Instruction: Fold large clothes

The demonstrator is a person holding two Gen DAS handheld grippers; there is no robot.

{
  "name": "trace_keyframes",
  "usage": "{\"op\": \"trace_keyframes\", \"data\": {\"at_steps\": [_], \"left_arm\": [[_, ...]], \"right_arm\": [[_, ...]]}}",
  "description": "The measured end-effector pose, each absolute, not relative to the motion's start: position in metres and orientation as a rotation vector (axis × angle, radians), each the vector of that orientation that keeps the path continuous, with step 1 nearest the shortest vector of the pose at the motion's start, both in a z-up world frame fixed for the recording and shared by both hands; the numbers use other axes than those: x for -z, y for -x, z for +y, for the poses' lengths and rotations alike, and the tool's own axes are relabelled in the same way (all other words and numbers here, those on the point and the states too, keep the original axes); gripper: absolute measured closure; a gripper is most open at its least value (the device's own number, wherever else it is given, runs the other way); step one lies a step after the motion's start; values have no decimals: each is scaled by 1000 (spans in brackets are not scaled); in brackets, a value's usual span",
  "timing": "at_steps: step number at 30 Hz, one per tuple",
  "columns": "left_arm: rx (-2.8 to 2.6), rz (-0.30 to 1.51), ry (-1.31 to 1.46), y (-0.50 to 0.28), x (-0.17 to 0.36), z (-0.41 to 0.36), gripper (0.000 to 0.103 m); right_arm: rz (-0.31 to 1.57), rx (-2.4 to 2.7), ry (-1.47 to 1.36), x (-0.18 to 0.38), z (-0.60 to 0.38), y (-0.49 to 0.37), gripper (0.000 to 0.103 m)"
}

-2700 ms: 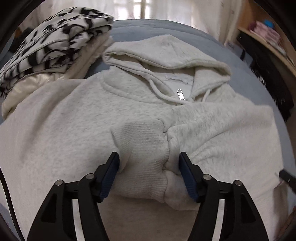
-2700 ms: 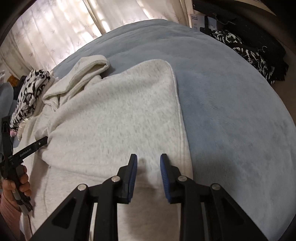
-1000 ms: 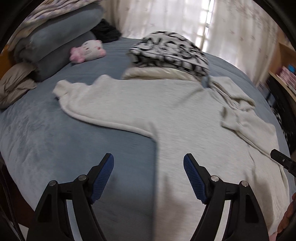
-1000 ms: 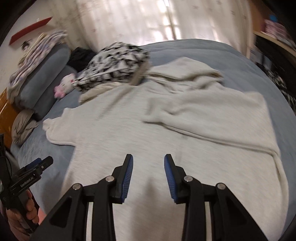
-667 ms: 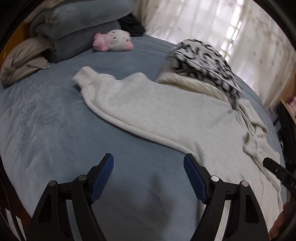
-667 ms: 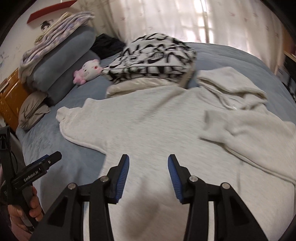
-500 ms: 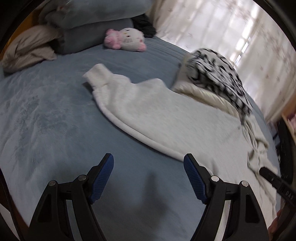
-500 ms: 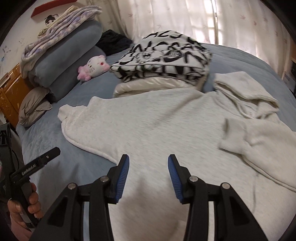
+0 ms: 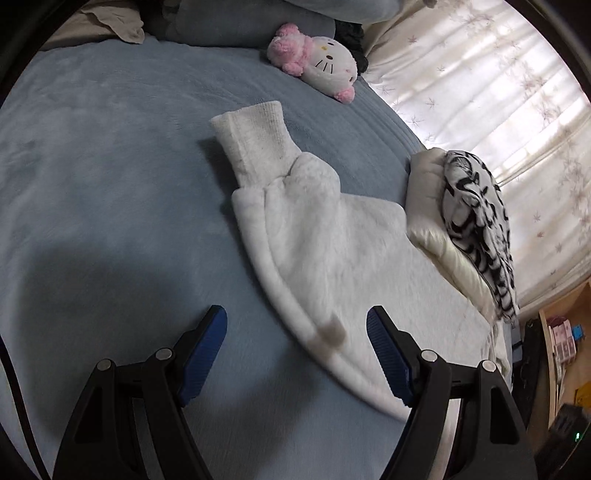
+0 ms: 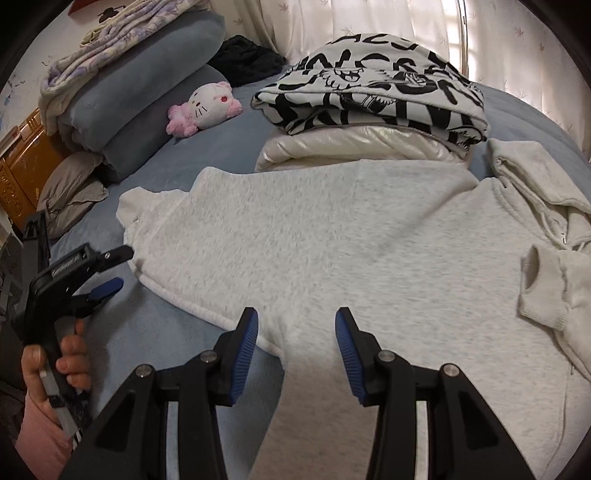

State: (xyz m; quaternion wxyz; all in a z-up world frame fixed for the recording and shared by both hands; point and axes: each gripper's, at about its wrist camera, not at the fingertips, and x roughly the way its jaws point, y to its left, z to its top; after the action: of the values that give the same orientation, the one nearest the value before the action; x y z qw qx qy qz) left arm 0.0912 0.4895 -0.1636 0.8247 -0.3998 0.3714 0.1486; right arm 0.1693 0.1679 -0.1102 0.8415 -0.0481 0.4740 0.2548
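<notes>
At the far left of the right wrist view a hand grips the handle of the left gripper, whose jaws stand wide apart with nothing between them; in its own view the left gripper hovers over the blue bedspread, with the lower edge of the outstretched sleeve passing between the pads without touching either. The sleeve's ribbed cuff lies flat on the bedspread, pointing toward the pink and white plush toy near the head of the bed. No box, basket or other container shows in either view; the only stacked goods are a black-and-white patterned garment folded on top of a shiny cream quilted one, just beyond the hoodie. The light grey hoodie is spread over the middle of the bed, front up, its hood to the right and its other sleeve folded across the chest so that its cuff rests on the body. The right gripper is released and hangs above the hoodie near the armpit, its pads clear of the cloth. Rolled grey bedding lies at the left, sheer curtains behind, and a wooden shelf is cut off at the right edge of the left wrist view. The hoodie's hem is hidden below the right gripper.
</notes>
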Motion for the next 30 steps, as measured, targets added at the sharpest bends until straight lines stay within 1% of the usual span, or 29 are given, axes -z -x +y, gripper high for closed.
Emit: {"op": "trace_keyframes", "data": {"at_steps": [5, 7, 8, 9, 11, 12, 16, 20, 25, 26, 30], "left_arm": [[-348, 788, 823, -128, 172, 503, 27], [-368, 769, 834, -139, 175, 511, 38], [-392, 773, 844, -145, 177, 516, 54], [-410, 780, 861, -150, 178, 521, 67], [-403, 774, 890, -155, 174, 524, 85], [-402, 775, 882, -156, 170, 522, 90], [-403, 734, 752, -156, 133, 491, 92], [-318, 675, 667, -149, 82, 445, 92], [-178, 627, 521, -141, 11, 360, 92], [-154, 624, 502, -136, 2, 350, 92], [-23, 657, 392, -132, -28, 267, 92]], "right_arm": [[1009, -535, 86, 116, 167, -175, 59], [1019, -528, 80, 119, 163, -177, 59], [1025, -524, 77, 120, 161, -179, 59], [1033, -519, 71, 122, 158, -180, 59], [1044, -511, 53, 123, 152, -182, 59], [1045, -506, 45, 123, 148, -182, 59], [1036, -492, 12, 115, 131, -180, 59], [1018, -477, -30, 102, 109, -175, 59], [978, -449, -106, 80, 67, -162, 59], [969, -440, -118, 75, 59, -160, 59], [927, -390, -180, 59, 10, -148, 59]]}}
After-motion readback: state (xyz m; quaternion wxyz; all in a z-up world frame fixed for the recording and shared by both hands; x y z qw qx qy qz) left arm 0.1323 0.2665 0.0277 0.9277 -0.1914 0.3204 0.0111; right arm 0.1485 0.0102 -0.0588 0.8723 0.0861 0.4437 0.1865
